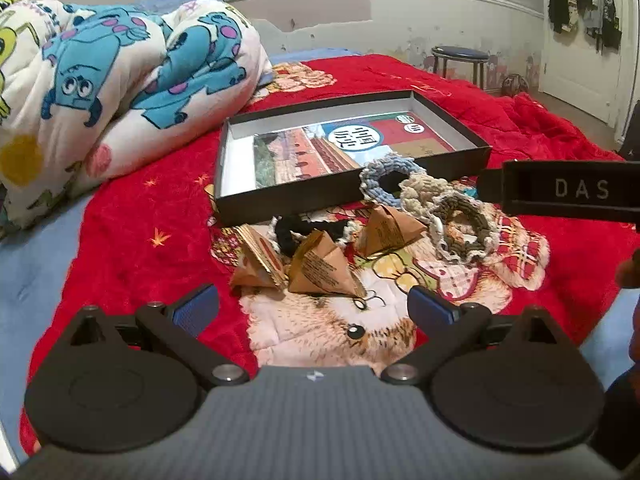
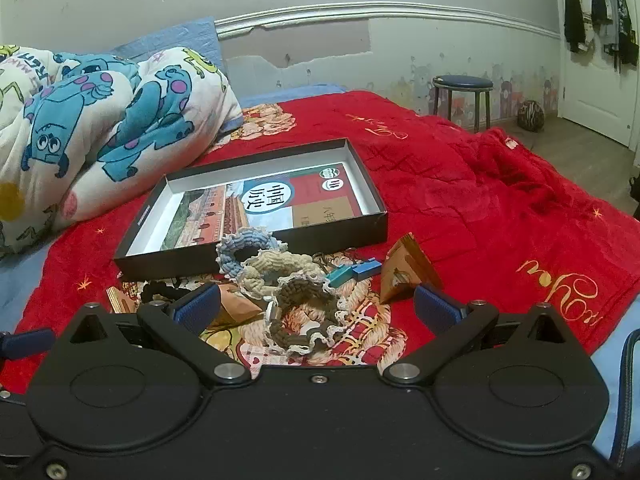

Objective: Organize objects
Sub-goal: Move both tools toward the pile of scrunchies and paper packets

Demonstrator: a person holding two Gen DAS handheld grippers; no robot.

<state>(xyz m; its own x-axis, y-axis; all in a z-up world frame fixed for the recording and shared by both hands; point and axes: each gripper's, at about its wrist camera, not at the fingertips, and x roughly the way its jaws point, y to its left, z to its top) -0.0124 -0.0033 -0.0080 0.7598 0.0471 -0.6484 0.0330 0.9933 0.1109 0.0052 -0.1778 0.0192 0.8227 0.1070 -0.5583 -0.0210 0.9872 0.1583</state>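
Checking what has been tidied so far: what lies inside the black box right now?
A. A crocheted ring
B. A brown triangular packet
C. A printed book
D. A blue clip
C: only the printed book lies in the black box; rings and packets sit outside on the blanket.

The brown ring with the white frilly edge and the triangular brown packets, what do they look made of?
Brown ring with white frilly edge: looks like crocheted yarn, soft and matte; visible looped stitches. Triangular brown packets: probably folded kraft paper, matte, with sharp creases and printed text.
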